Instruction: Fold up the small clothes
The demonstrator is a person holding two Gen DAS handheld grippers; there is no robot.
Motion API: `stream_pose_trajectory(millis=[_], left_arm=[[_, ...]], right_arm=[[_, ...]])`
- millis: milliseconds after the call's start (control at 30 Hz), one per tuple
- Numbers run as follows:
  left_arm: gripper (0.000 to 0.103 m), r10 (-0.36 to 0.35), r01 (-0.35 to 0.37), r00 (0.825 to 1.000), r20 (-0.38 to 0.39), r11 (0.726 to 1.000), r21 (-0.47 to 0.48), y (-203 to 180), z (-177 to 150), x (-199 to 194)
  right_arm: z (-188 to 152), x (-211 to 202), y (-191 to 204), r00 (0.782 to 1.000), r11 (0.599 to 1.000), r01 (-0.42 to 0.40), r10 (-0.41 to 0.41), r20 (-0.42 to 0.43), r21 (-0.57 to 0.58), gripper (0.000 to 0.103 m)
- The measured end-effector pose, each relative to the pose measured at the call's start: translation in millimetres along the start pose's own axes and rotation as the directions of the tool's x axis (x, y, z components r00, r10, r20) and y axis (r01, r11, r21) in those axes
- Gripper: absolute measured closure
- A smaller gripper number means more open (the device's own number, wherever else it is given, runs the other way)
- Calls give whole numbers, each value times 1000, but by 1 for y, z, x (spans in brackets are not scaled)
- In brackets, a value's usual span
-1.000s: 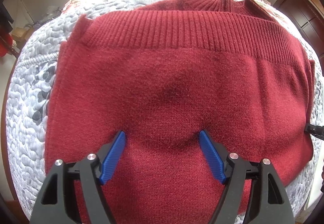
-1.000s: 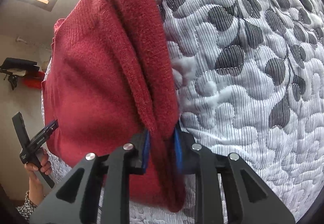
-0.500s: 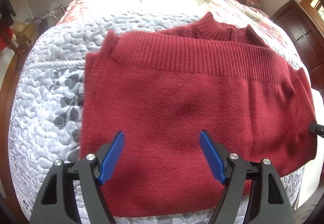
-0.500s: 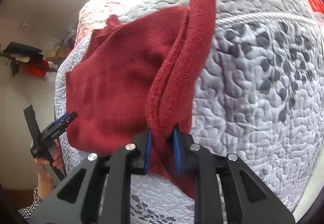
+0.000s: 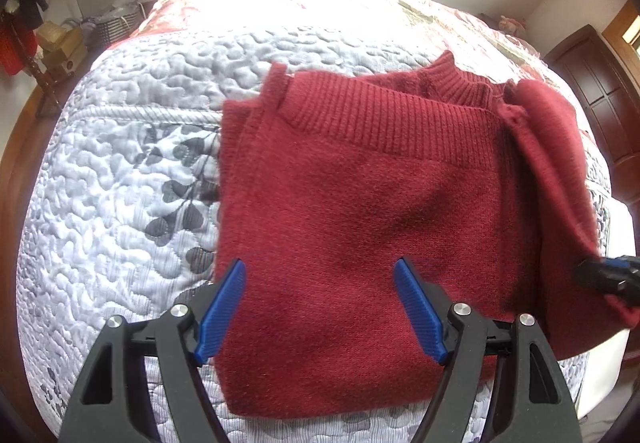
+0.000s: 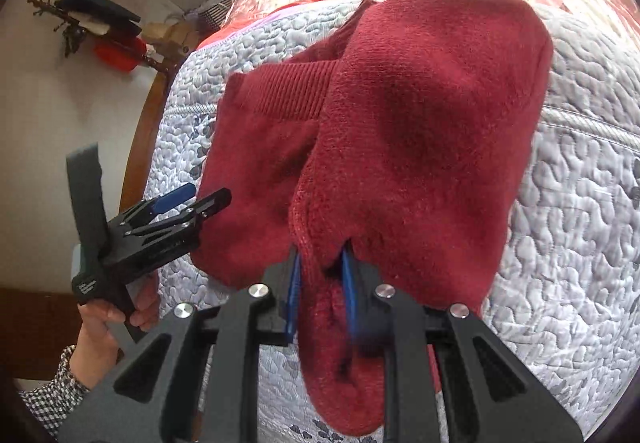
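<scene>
Left gripper: hovering over the near part of the red sweater, pointing toward the far end of the bed; its blue-padded jaws are standing wide apart, gripping nothing.
Left hand: wrapping the gripper's handle at the bed's left edge, a checked sleeve showing at the wrist.
Right gripper: coming in from the sweater's right side, jaws clenched on a fold of the red knit, lifting that side off the quilt so it is arching up and draping over toward the middle.
Count: one sweater, two grippers, one bed.
Sweater position: lying on the grey-and-white quilted cover, on the near half of the bed, already folded into a rough rectangle.
Sweater direction: ribbed collar pointing to the far end, a ribbed band running left to right across the upper part; the folded bundle's long axis is running near to far.
</scene>
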State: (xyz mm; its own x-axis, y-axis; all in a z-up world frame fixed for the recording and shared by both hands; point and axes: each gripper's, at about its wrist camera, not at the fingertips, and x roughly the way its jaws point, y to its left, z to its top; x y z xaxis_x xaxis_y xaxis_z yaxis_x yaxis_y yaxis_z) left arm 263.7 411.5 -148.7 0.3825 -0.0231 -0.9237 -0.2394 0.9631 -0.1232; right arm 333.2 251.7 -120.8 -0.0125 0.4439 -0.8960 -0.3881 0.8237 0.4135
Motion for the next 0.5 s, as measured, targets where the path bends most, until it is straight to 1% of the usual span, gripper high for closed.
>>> stream_pose_trajectory(millis=[167, 233, 333, 367, 400, 500], left_arm=[[26, -11, 11, 1000, -14, 1000, -19, 4, 1, 3], [26, -20, 19, 1000, -14, 1000, -15, 1, 2, 3], [26, -58, 57, 998, -20, 998, -11, -9, 8, 5], [26, -70, 70, 997, -23, 998, -9, -12, 10, 6], [26, -83, 83, 996, -25, 997, -6, -17, 12, 8], [26, -131, 131, 991, -39, 991, -7, -29, 18, 12]], right_arm=[[-2, 50, -7, 996, 998, 59, -58, -68, 11, 85], [-5, 66, -8, 993, 997, 81, -80, -82, 2, 85], [-7, 71, -12, 995, 998, 67, -67, -79, -5, 82], [-6, 71, -12, 996, 999, 51, -52, -77, -9, 75], [-6, 68, -11, 997, 1000, 27, -28, -72, -14, 73], [-11, 50, -10, 998, 1000, -9, 7, -58, -30, 69]])
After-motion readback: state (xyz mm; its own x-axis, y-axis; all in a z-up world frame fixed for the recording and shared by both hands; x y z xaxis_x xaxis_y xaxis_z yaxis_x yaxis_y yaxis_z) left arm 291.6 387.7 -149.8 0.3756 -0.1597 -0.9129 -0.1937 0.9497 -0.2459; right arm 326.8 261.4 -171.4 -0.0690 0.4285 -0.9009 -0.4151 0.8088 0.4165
